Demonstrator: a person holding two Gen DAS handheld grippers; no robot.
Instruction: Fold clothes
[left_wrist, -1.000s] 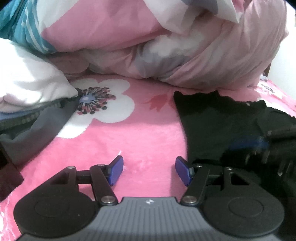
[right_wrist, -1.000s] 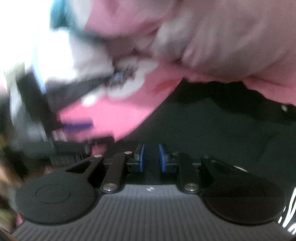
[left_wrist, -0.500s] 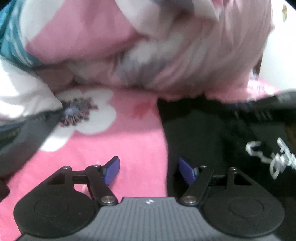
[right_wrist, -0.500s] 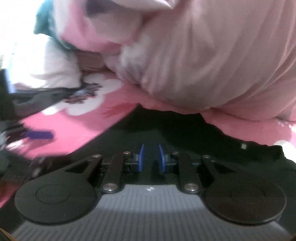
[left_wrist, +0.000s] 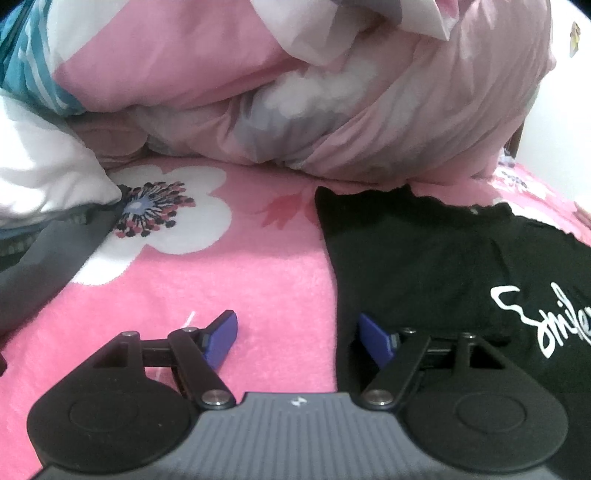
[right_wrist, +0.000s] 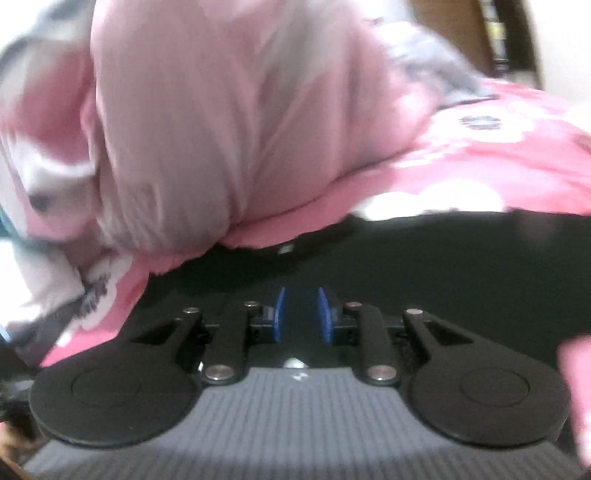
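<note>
A black garment (left_wrist: 436, 266) lies flat on a pink flowered blanket (left_wrist: 236, 288), filling the right half of the left wrist view. Its left edge runs straight down from the middle of the frame to the bottom, and white script lettering (left_wrist: 546, 325) shows on it at the right edge. In the right wrist view the same black garment (right_wrist: 443, 266) spreads across the middle band of the frame, from the centre to the right edge, though the picture is blurred.

The left gripper (left_wrist: 297, 338) sits at the bottom centre of its view with its jaws standing wide, having just been opening. Its left blue pad (left_wrist: 221, 341) is over bare pink blanket, its right blue pad (left_wrist: 375, 343) is over the black cloth, and the garment's left edge passes between them; neither pad presses on it.

The right gripper (right_wrist: 302, 314) sits at the bottom centre of its view, above the black cloth. Its blue pads (right_wrist: 279, 314) stand a narrow way apart, the jaws having just been opening, and dark fabric shows in the gap; the blur makes it hard to say whether any fold lies between them.

Behind the garment, a heaped pink and white duvet (left_wrist: 295, 92) fills the top of the left view. A white pillow (left_wrist: 40, 166) lies at the left edge, with grey cloth (left_wrist: 48, 266) below it and a large white flower print (left_wrist: 166, 214) beside them.
</note>
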